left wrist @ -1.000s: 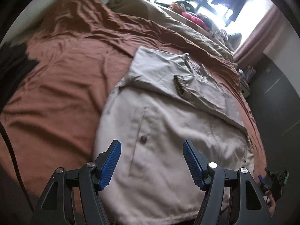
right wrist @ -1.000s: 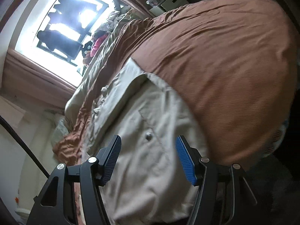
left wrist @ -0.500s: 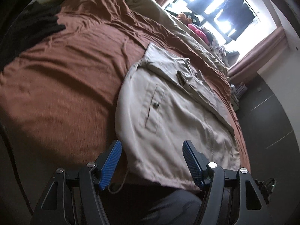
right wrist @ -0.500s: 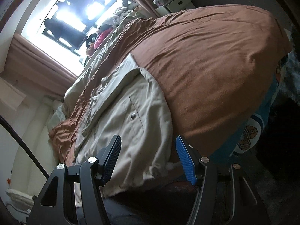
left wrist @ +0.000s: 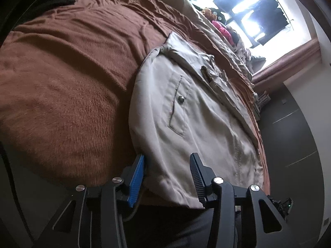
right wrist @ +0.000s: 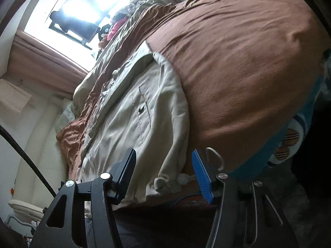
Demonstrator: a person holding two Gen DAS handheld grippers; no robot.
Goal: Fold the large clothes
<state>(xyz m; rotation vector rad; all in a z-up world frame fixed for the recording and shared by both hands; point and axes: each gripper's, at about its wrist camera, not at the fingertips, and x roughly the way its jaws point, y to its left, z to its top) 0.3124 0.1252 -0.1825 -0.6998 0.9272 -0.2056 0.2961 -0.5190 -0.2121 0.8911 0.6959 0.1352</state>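
both grippers dropped to the jacket (left wrist: 186, 124) hem, jaws narrowed.

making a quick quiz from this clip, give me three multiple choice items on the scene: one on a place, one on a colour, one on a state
1. Where does the beige jacket lie?
A. on the brown blanket
B. on the floor
C. on a hanger

2. What colour are the pads on the left gripper?
A. red
B. blue
C. yellow

3. How do the jaws of the right gripper stand?
A. shut on the jacket's hem
B. shut on nothing
C. open, with the hem between them

Key:
1 A, since the jacket is spread flat on the brown blanket that covers the bed.
2 B, since both inner pads show blue in the left wrist view.
3 C, since a wide gap shows between the fingers, with the hem and its white drawcord in that gap.
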